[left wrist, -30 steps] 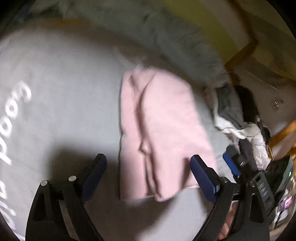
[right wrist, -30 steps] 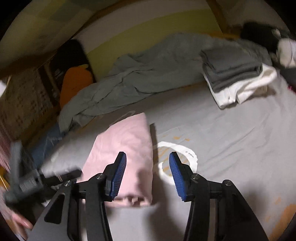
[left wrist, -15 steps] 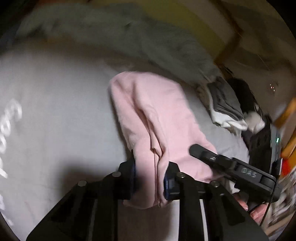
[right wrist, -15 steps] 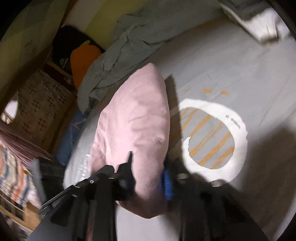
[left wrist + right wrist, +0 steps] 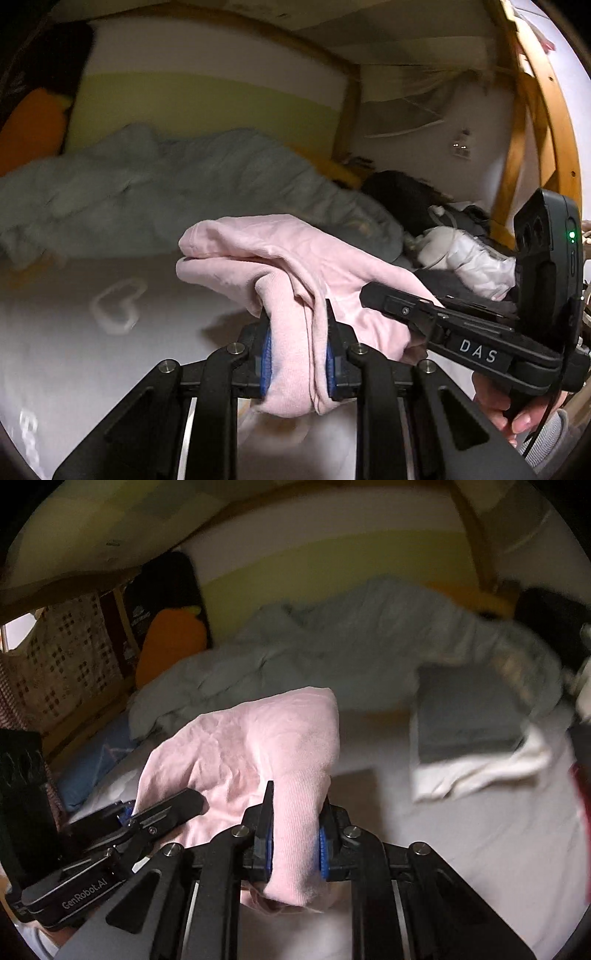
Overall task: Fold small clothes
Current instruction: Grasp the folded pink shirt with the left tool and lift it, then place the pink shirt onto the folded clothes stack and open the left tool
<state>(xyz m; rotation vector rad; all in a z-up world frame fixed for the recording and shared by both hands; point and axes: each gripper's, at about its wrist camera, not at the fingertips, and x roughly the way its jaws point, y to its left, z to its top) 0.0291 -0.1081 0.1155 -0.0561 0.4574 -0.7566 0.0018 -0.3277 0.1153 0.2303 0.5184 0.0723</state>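
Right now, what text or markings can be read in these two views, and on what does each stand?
"DAS": on the right tool, seen from the left wrist.
"GenRobot.AI": on the left tool, seen from the right wrist.
White lettering on the bedsheet: cut off, unreadable.
Print on the black cushion: too blurred.

Two hand-held grippers: left [image 5: 298, 356], right [image 5: 295, 838]. One pink garment [image 5: 258, 746]. One grey blanket [image 5: 332, 657] at the bed's far edge. One folded stack [image 5: 469, 731]. One orange cushion [image 5: 166, 646]. One heart print [image 5: 116, 306].
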